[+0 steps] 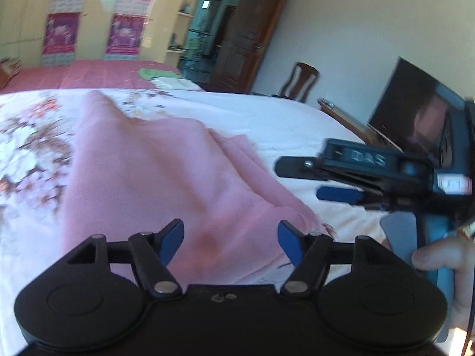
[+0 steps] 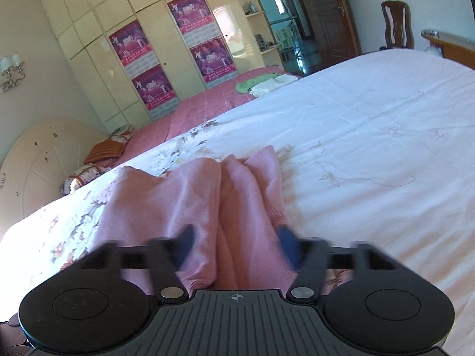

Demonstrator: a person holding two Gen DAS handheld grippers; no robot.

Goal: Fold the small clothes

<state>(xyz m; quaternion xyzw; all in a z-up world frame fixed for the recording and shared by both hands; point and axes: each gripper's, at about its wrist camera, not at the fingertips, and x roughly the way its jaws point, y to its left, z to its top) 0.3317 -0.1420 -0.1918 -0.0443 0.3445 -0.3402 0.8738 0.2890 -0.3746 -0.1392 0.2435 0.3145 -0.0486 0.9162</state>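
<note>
A pink knit garment (image 1: 154,175) lies bunched in folds on the white floral bedspread (image 1: 267,118). My left gripper (image 1: 231,241) is open just above the garment's near edge, holding nothing. My right gripper (image 1: 297,178) shows from the side at the right of the left wrist view, fingers apart, beside the garment's right edge. In the right wrist view the garment (image 2: 207,195) lies between the spread blue fingers of the right gripper (image 2: 236,244), which is open and blurred. The bedspread (image 2: 371,136) stretches away to the right.
A second bed with a pink cover (image 2: 207,101) carries green and white folded clothes (image 2: 264,83). Behind it stand a cream wardrobe with posters (image 2: 142,59), a brown door (image 2: 332,14) and a wooden chair (image 2: 397,23). A dark screen (image 1: 415,112) stands at the right.
</note>
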